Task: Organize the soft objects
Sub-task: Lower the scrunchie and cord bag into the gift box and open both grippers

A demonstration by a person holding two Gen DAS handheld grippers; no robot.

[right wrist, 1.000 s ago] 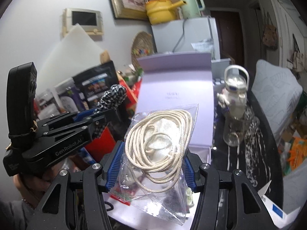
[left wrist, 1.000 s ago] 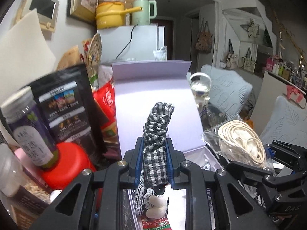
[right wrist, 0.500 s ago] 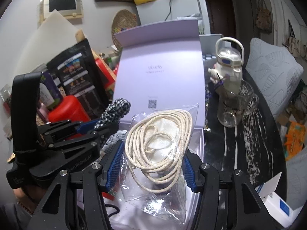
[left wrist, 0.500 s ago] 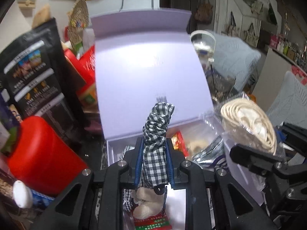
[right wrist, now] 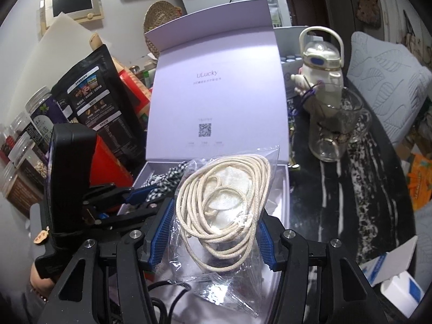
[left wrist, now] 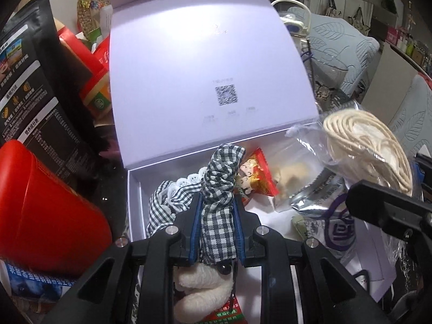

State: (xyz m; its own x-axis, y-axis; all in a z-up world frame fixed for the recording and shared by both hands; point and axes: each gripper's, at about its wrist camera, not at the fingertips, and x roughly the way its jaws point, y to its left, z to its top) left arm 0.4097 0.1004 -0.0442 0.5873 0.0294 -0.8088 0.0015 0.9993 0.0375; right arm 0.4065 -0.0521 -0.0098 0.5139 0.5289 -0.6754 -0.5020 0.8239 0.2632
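Note:
My left gripper [left wrist: 217, 202] is shut on a black-and-white checked scrunchie [left wrist: 220, 189], held over the open lilac box [left wrist: 133, 194]. The box's lid [left wrist: 205, 67] stands upright behind it. My right gripper [right wrist: 213, 210] is shut on a clear bag of coiled cream rope [right wrist: 224, 197], held above the box's right side; the bag also shows in the left wrist view [left wrist: 367, 151]. In the box lie another checked scrunchie with lace [left wrist: 167, 202], a red snack packet [left wrist: 256, 178], a silver pouch [left wrist: 324, 197] and a white fluffy item [left wrist: 205, 289].
A red container [left wrist: 46, 210] and a black food pouch [left wrist: 29, 86] crowd the box's left side. A white bottle [right wrist: 321, 64] and a glass mug [right wrist: 337, 127] stand right of the box on the dark marbled table [right wrist: 351, 194]. Jars [right wrist: 27, 140] line the far left.
Both grippers have tilted down and moved forward over the box, so its inside now shows. Each still holds its item.

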